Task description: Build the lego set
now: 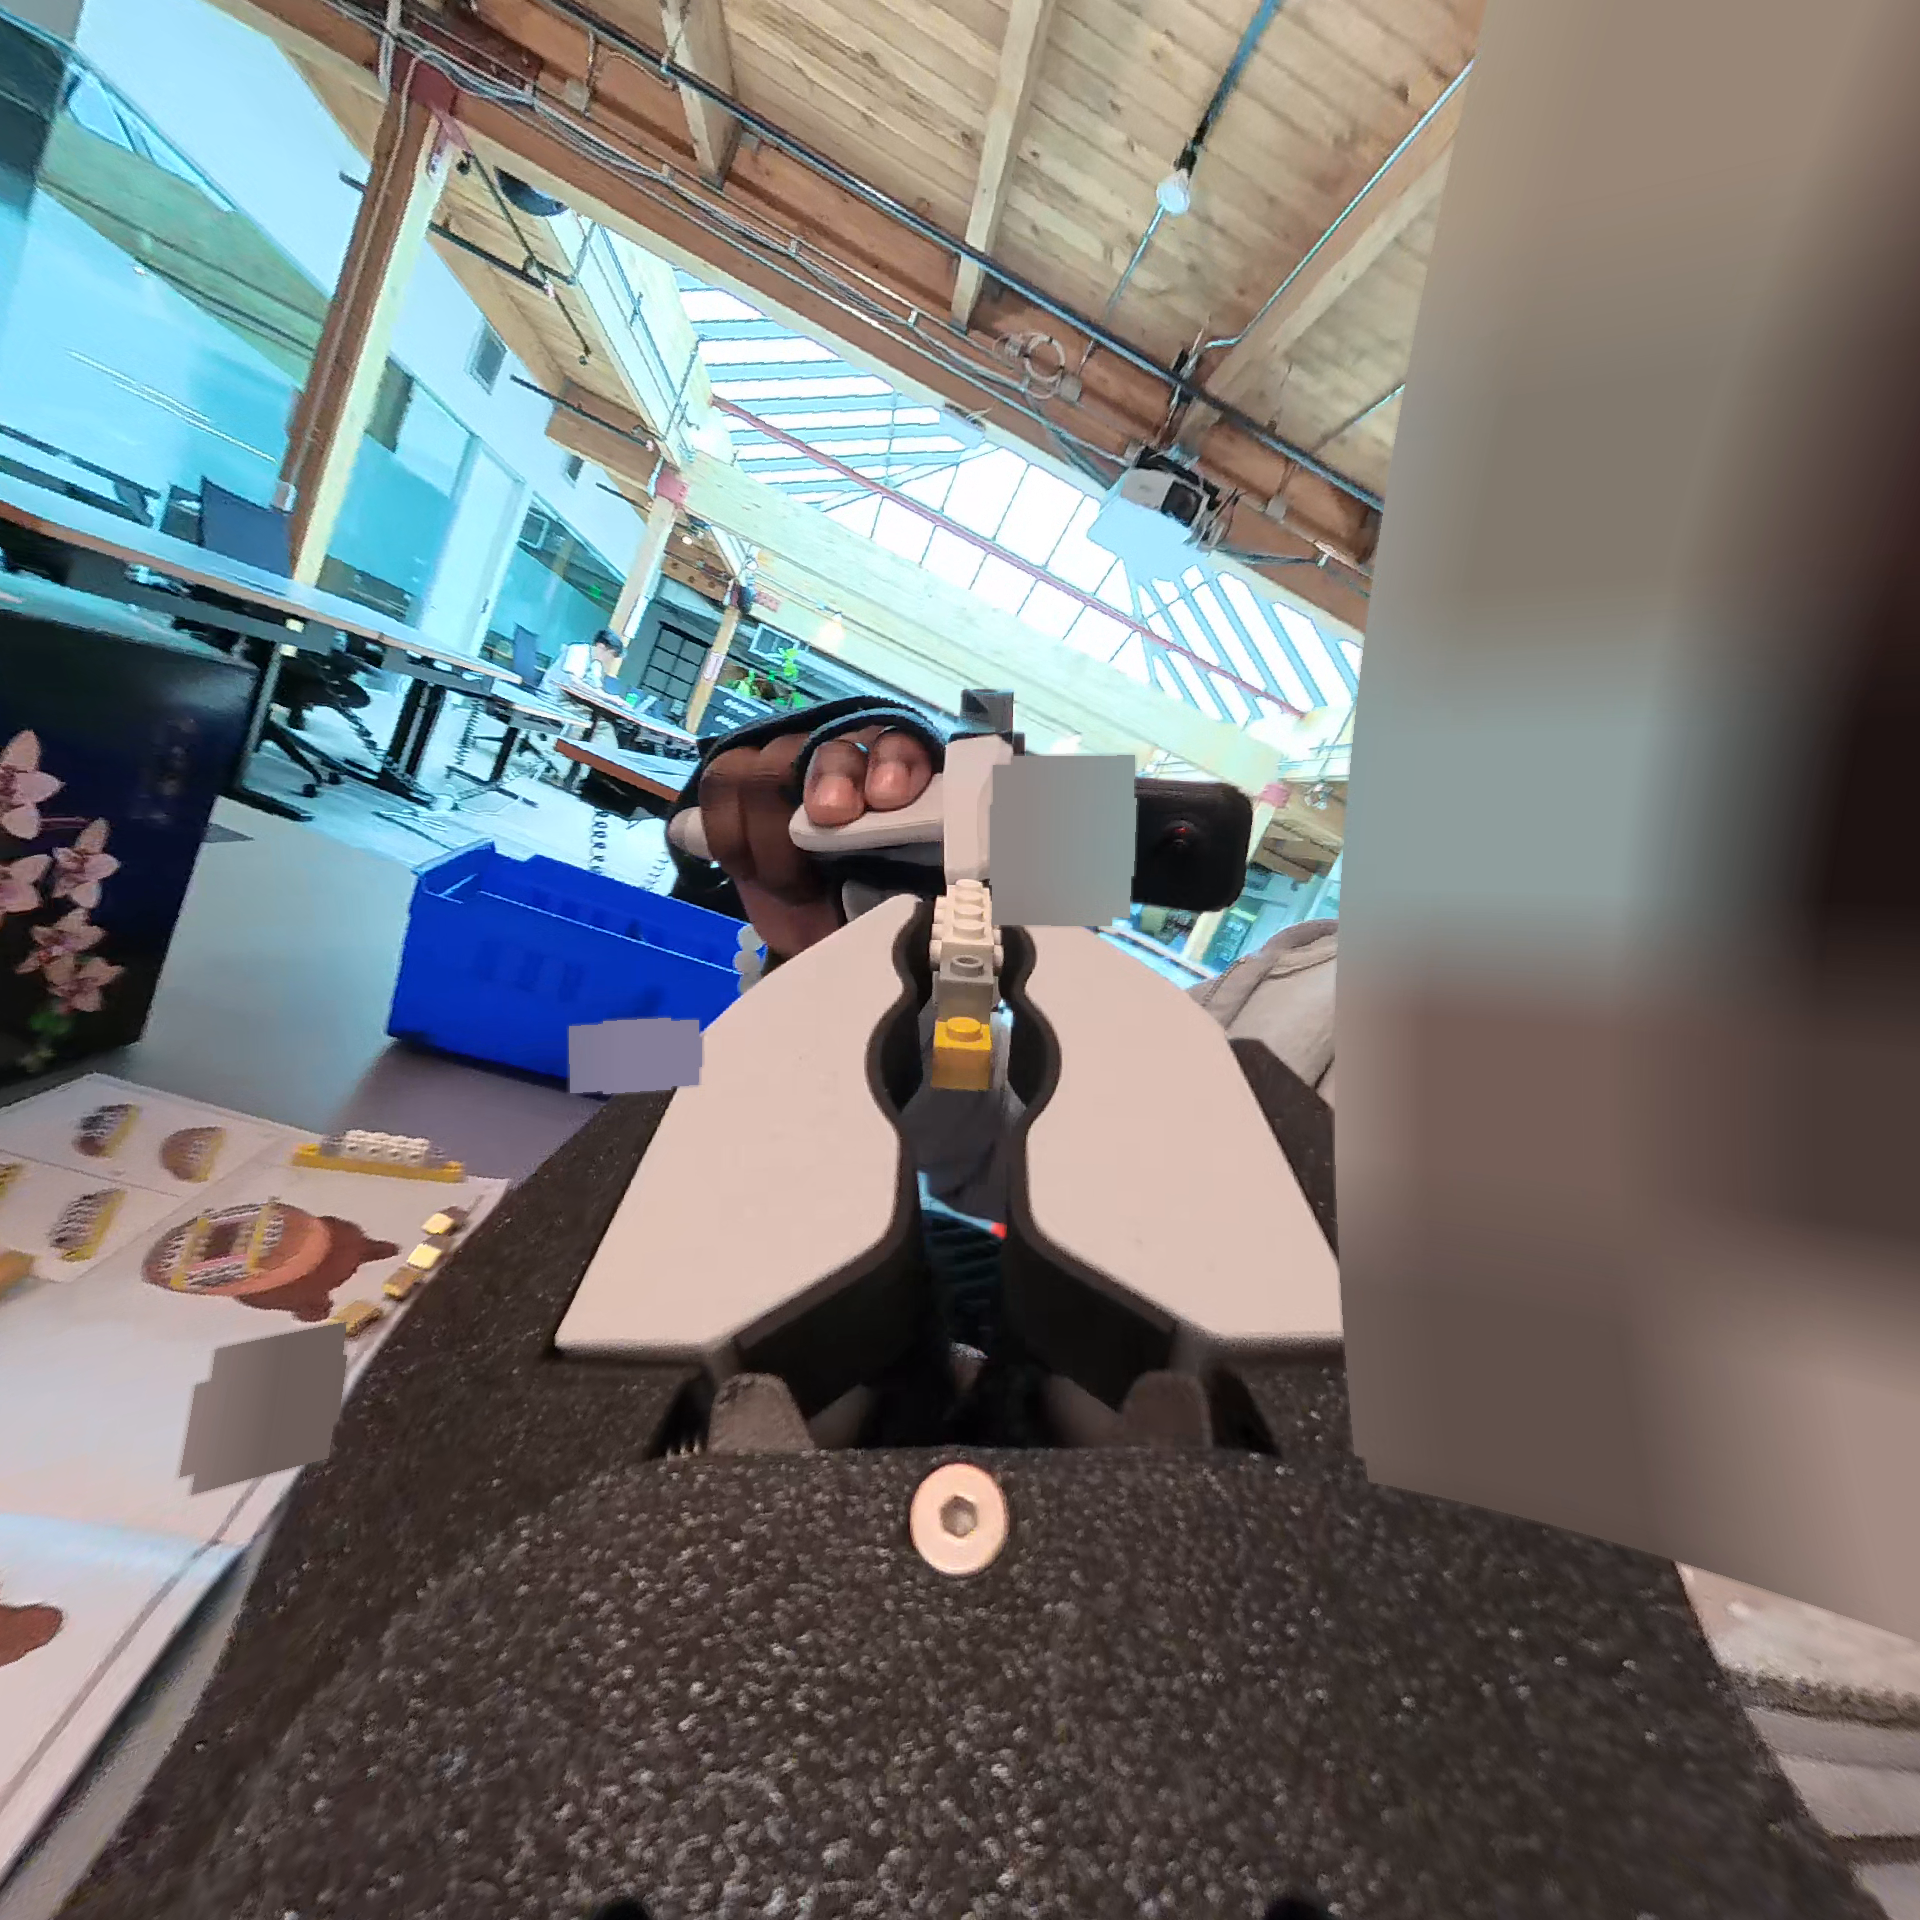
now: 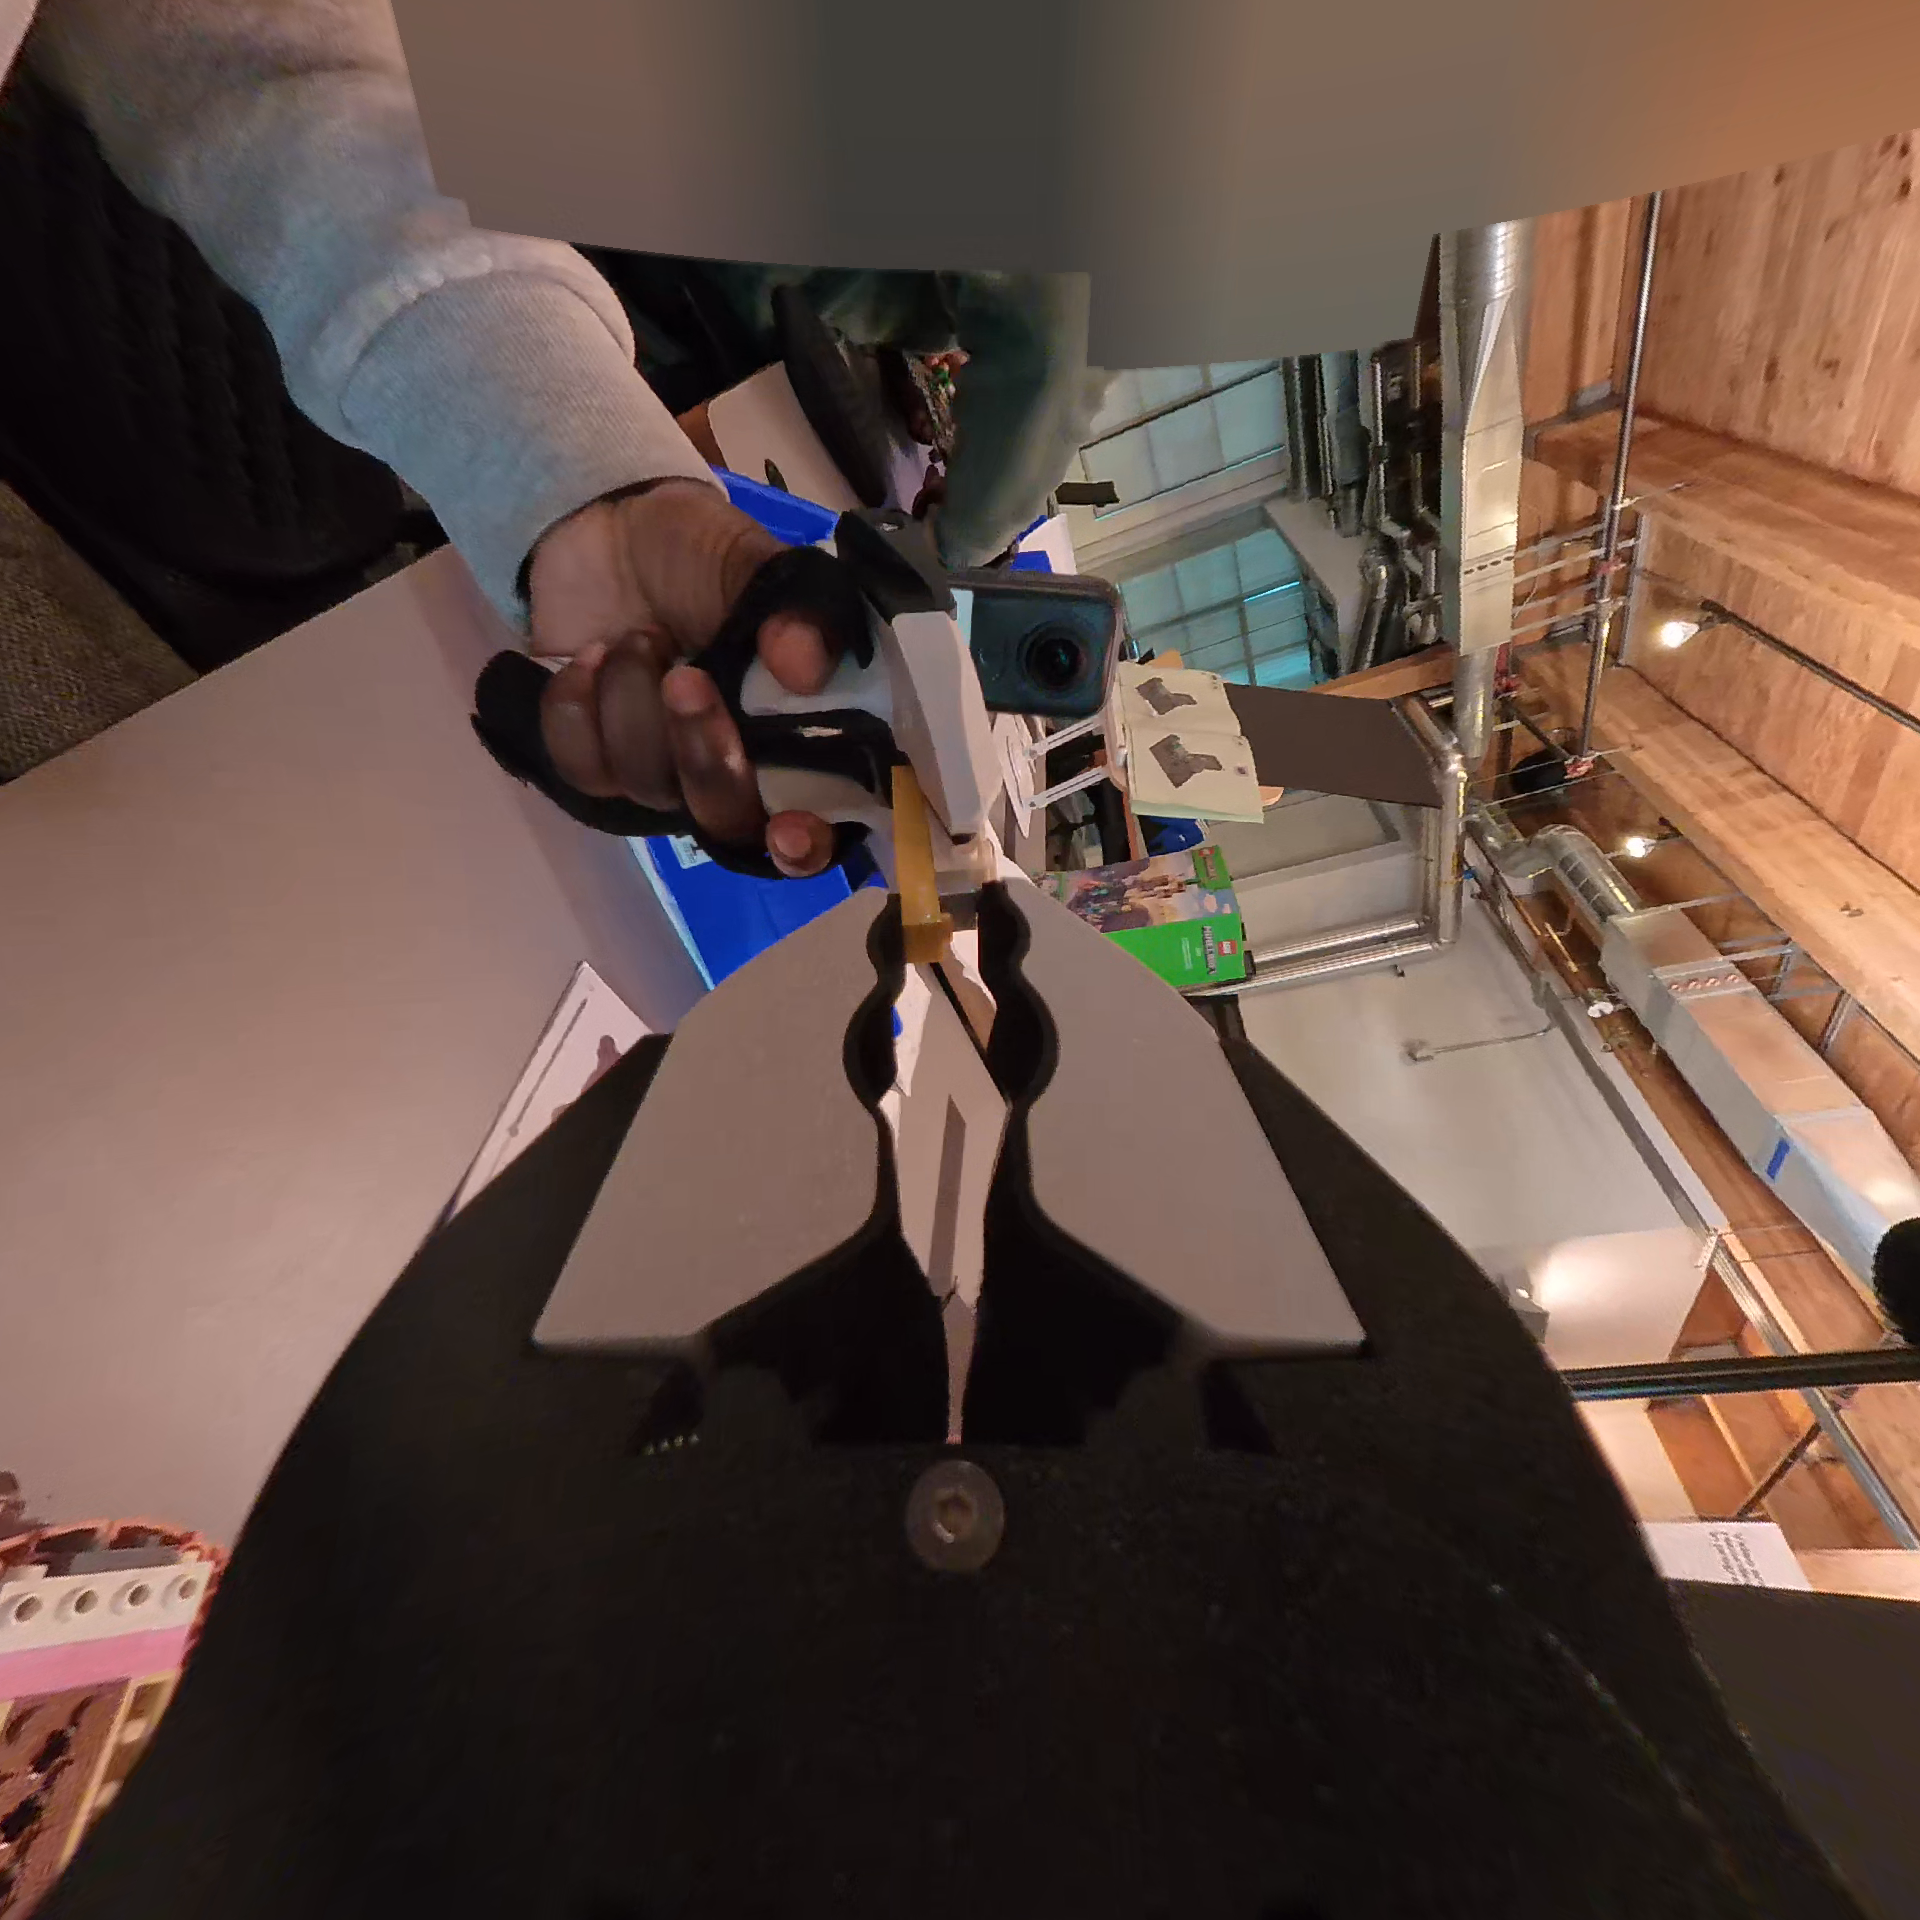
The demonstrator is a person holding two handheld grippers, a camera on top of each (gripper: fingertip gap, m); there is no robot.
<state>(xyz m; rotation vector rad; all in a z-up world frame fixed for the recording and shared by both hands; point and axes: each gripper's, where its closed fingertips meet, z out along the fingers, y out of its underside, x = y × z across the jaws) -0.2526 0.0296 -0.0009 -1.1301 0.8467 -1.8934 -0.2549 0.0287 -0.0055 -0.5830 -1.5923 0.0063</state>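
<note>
- Small lego assembly [image 1: 964, 987]: white studded brick over grey, yellow piece at near end, held upright in air.
- Yellow-based white sub-build [image 1: 376, 1153] lay on instruction sheet.

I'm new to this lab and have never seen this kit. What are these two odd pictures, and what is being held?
There is no robot here: a person holds a hand tool in each hand, each ending in a two-finger gripper with a camera looking along its fingers. One picture comes from the left gripper, the other from the right gripper, which is turned sideways, so the room looks tipped. Each view also shows the other tool facing it, with the hand around its handle. Held up between them in the air is a small lego assembly of white, grey and yellow bricks; both grippers are closed on it. On the table lie an instruction booklet, a yellow and white brick strip, small gold pieces and a blue bin.
</note>
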